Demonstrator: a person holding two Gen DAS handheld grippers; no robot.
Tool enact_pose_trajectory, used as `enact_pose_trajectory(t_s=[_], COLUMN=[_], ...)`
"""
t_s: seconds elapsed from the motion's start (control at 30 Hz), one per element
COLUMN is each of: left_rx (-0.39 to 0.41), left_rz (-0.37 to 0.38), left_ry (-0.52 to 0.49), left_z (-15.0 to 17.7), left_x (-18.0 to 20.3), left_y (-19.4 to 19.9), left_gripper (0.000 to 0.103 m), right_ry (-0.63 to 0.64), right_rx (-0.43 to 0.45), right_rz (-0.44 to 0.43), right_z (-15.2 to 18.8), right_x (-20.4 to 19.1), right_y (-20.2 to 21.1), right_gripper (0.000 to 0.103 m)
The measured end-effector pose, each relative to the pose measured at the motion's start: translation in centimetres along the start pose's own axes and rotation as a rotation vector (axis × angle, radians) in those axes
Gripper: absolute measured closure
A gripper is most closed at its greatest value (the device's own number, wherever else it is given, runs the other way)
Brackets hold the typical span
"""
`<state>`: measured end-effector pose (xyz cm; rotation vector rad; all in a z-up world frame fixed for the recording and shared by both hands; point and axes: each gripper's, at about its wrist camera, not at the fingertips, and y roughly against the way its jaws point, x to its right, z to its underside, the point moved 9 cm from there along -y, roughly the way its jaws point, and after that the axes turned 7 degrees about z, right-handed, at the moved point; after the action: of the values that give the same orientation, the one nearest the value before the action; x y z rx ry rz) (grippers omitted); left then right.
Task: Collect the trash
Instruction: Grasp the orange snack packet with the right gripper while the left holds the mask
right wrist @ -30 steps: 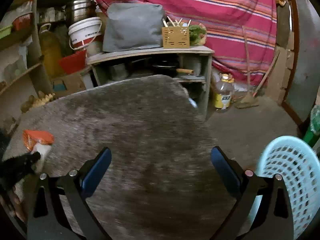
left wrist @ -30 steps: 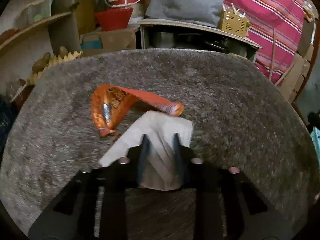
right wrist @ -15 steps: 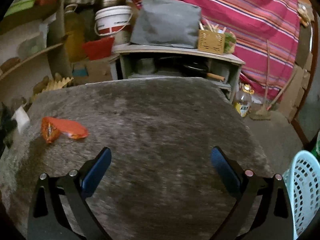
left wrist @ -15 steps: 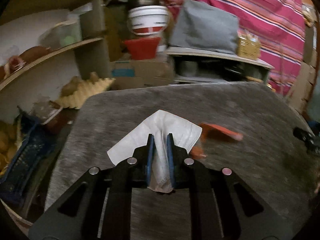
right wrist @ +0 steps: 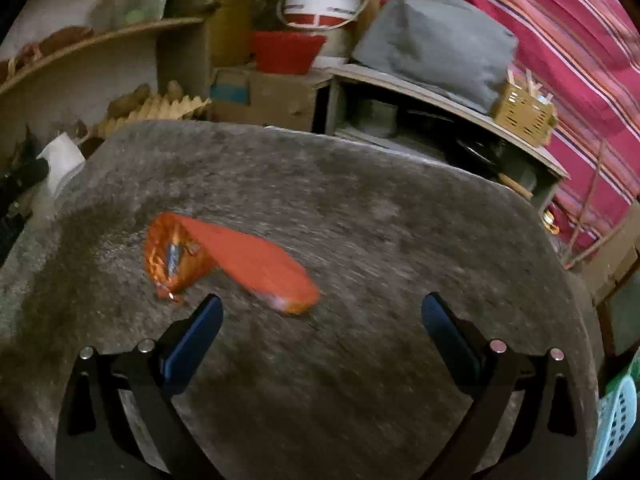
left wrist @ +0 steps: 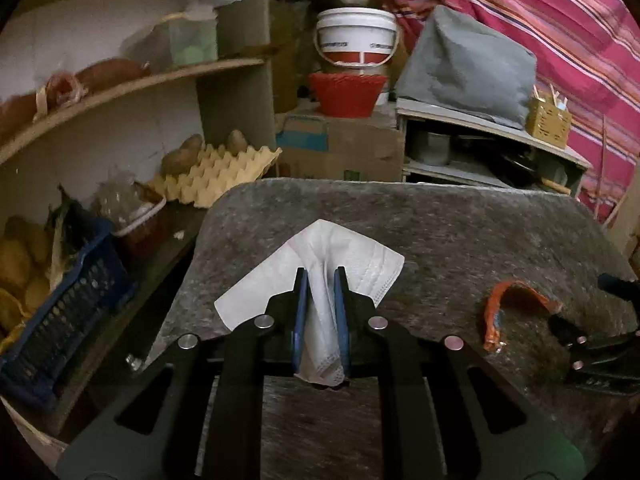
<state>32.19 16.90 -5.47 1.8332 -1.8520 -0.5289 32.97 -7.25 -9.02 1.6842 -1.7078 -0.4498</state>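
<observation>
My left gripper (left wrist: pixel 320 276) is shut on a white paper napkin (left wrist: pixel 360 264) and holds it above the left edge of the grey felt table (left wrist: pixel 460 232). An orange snack wrapper (left wrist: pixel 508 304) lies on the table to its right. In the right wrist view the wrapper (right wrist: pixel 240 260) lies just ahead of my open right gripper (right wrist: pixel 320 308), nearer its left finger. The napkin (right wrist: pixel 60 160) shows at the far left there. The right gripper's fingers (left wrist: pixel 592 340) show at the right edge of the left wrist view.
A light blue plastic basket (right wrist: pixel 616 420) stands low at the right of the table. Shelves with an egg tray (left wrist: pixel 212 180), a blue crate (left wrist: pixel 60 320) and potatoes stand at the left. A white bucket (left wrist: pixel 356 40), red bowl and low cabinet stand behind.
My left gripper closed on the napkin, lifted it and carried it left, away from the wrapper. My right gripper moved left across the table toward the wrapper, still open.
</observation>
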Motion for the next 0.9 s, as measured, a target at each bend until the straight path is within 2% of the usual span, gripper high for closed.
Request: enact_pose_trajectory(t_s=[0.07,0.13,0.2,0.23,0.3,0.33,0.37,0.4,0.57,0.9], left_rx=[-0.018,-0.023,-0.022,-0.02,-0.018,-0.016,-0.014,-0.01,-0.002,0.024], left_rz=[0.005,0.002,0.0,-0.002,-0.004,-0.004,-0.005,-0.007,-0.007,-0.01], left_ry=[0.027,0.036,0.031,0.028,0.025,0.023,0.022,0.021,0.024,0.005], left_z=[0.1,0.2,0.2,0.2,0.3,0.2,0.2,0.2,0.2,0.0], left_x=[-0.8,-1.2,-1.2,-1.1,-1.0,-1.0,-0.8,-0.8,-0.8,0.6], left_y=[-0.5,-0.8,-0.9,-0.9,-0.8,-0.7,-0.6,-0.4,0.1,1.7], left_gripper=[0.091,0.091,0.091,0.091,0.091,0.091,0.091,0.091,0.091,0.091], right_ry=[0.03,0.066,0.089,0.095,0.102,0.103,0.103,0.105,0.118,0.073], right_rx=[0.006,0.002,-0.016,-0.022,-0.035,-0.038,-0.041,-0.046,-0.011,0.082], right_rz=[0.021,0.025,0.013,0.009,-0.011,-0.023,-0.031,-0.04,-0.051,-0.028], right_z=[-0.4,-0.8,-0.8,-0.8,-0.8,-0.8,-0.7,-0.8,-0.9,-1.4], right_x=[-0.7,-1.6,-2.2,-2.4,-2.7,-2.9,-3.0,-3.4,-3.6,0.6], right_y=[-0.4,-0.8,-1.2,-1.5,-2.0,-2.2,-2.3,-2.6,-1.9,2.2], right_gripper=[0.007,0.016,0.039,0.043,0.061,0.066,0.079,0.087,0.098,0.1])
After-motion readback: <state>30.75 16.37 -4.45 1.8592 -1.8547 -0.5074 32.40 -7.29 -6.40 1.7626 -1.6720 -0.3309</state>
